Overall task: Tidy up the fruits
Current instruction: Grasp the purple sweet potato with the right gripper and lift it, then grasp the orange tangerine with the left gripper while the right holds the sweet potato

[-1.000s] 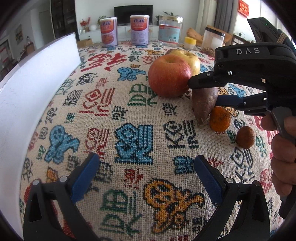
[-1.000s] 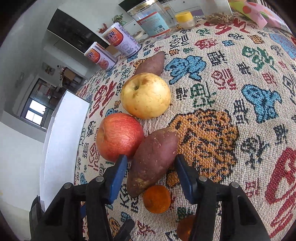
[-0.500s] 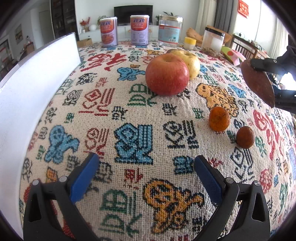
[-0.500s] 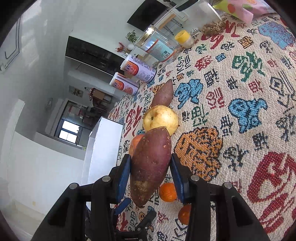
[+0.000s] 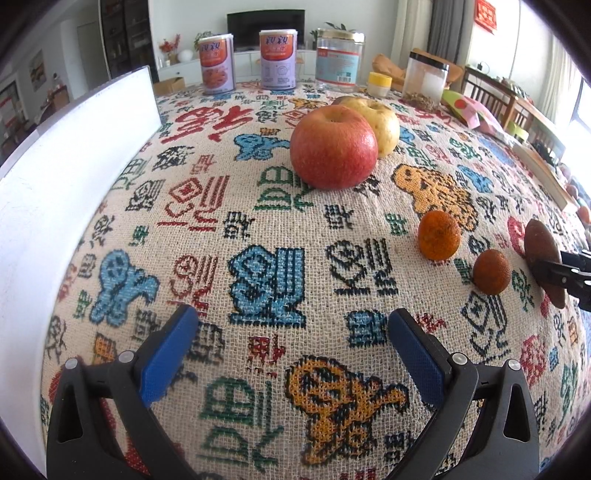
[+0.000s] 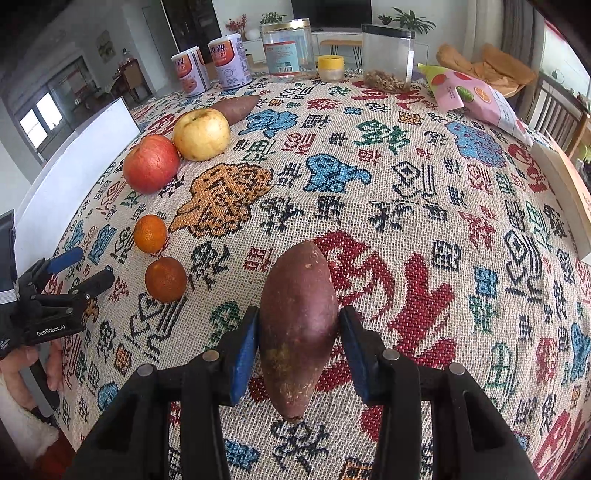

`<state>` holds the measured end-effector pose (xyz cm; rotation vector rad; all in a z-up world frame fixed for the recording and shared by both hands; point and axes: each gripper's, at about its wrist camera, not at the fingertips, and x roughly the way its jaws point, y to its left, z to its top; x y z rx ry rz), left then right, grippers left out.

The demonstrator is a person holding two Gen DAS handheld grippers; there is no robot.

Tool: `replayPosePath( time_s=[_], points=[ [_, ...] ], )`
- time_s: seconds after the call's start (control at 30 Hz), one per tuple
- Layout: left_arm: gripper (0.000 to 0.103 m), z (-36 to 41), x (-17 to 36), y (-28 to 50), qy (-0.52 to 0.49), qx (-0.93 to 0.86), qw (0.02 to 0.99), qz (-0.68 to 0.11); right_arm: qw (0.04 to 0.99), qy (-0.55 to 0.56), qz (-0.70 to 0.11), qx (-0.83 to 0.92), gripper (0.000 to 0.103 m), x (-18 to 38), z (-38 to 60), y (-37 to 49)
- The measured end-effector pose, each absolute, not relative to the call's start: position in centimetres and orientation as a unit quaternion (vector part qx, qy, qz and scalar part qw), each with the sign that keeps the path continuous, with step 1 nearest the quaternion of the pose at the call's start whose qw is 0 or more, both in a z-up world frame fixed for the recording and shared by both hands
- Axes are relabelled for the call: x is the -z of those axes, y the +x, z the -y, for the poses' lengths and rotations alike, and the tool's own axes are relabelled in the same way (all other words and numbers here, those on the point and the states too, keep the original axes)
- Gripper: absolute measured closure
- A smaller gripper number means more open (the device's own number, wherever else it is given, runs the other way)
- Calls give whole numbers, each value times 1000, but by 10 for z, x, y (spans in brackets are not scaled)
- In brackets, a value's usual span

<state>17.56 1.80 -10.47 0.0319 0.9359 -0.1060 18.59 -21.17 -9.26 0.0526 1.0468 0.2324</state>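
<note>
Patterned tablecloth [image 6: 424, 192] | right tongs [image 6: 297, 341] opening, sweet potato [image 6: 299, 321] between pads | left tongs [image 5: 291, 354] apart, empty

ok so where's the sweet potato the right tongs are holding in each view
Left wrist view: held sweet potato at the far right edge, only partly visible, just right of the darker orange.
Right wrist view: sweet potato at lower centre, between the blue pads.
Shared landmark: the red apple.

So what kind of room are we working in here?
Most likely a home living or dining room: a television on a low cabinet behind, wooden dining chairs alongside, and a patterned tablecloth carrying food canisters.
</note>
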Motion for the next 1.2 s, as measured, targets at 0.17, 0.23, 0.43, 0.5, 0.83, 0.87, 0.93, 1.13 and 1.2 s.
replayPosePath(
  time_s=[0.17, 0.23, 0.43, 0.5, 0.83, 0.87, 0.93, 1.13, 1.2],
  points=[
    [1, -18, 105, 176, 15, 51, 891, -451, 886, 32, -455, -83, 31, 100, 207, 167],
    [1, -18, 105, 176, 16, 51, 891, -451, 894, 17, -440, -78, 28, 102, 202, 160],
    [1, -18, 105, 176, 16, 51, 891, -451, 894, 6, -441, -77, 15, 107, 194, 158],
    [1, -18, 105, 176, 16, 51, 891, -451, 893, 1, -444, -78, 10, 108, 192, 159],
    [1, -20, 104, 174, 9, 55, 892, -449, 890, -14, -449, -79, 5, 112, 189, 161],
    [1, -22, 103, 173, 6, 57, 892, -448, 890, -15, -450, -79, 4, 112, 188, 161],
    [1, -22, 102, 171, -1, 63, 892, -448, 890, -13, -449, -80, 4, 112, 189, 161],
    [3, -2, 80, 186, -96, 116, 884, -442, 890, -13, -449, -81, 4, 112, 189, 161],
    [4, 13, 75, 197, -95, 118, 886, -438, 890, -13, -449, -81, 4, 112, 189, 161]
  ],
)
